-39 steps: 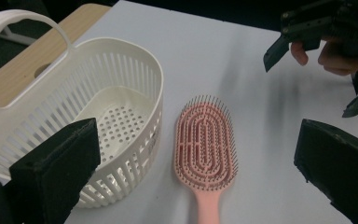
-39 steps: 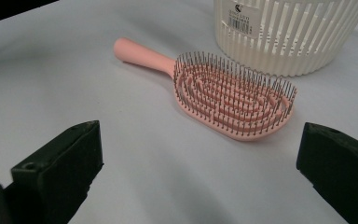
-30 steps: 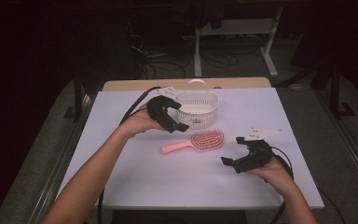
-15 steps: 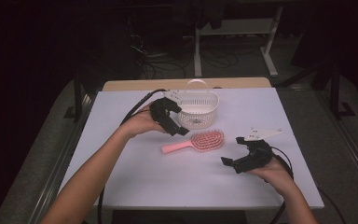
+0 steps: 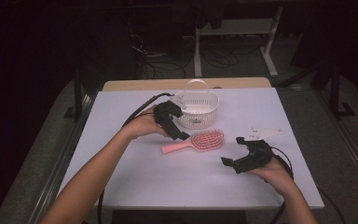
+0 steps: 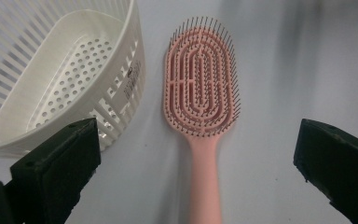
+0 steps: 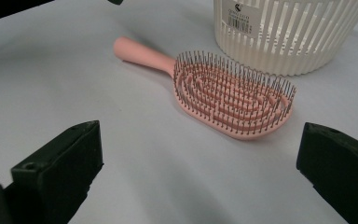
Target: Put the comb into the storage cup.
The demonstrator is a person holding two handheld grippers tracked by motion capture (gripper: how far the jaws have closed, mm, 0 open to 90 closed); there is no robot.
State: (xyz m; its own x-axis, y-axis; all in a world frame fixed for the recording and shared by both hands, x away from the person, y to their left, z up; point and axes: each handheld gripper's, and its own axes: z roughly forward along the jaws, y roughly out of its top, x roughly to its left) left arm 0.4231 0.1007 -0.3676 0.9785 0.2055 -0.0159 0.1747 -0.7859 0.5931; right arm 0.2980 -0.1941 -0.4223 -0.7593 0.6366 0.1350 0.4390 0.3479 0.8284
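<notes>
A pink hairbrush [image 5: 200, 141] lies bristles up on the white table, its handle pointing left. Just behind it stands a white slatted basket [image 5: 196, 108] with a handle, holding nothing. My left gripper [image 5: 175, 126] hovers open over the brush handle, close to the basket's left side. In the left gripper view the brush [image 6: 200, 93] lies straight ahead between the wide jaws, with the basket [image 6: 51, 84] to its left. My right gripper [image 5: 233, 150] rests open on the table, right of the brush head and apart from it. The right gripper view shows the brush [image 7: 233, 93] and the basket [image 7: 289, 32] ahead.
The white table top [image 5: 144, 186] has free room in front and at both sides. A black cable [image 5: 140, 109] trails from the left gripper toward the table's left edge. A wooden strip [image 5: 168, 84] borders the far edge, with dark floor and a white frame beyond.
My left gripper has moved right and nearer, from beside the basket to over the brush handle. The right gripper, the brush and the basket have stayed put.
</notes>
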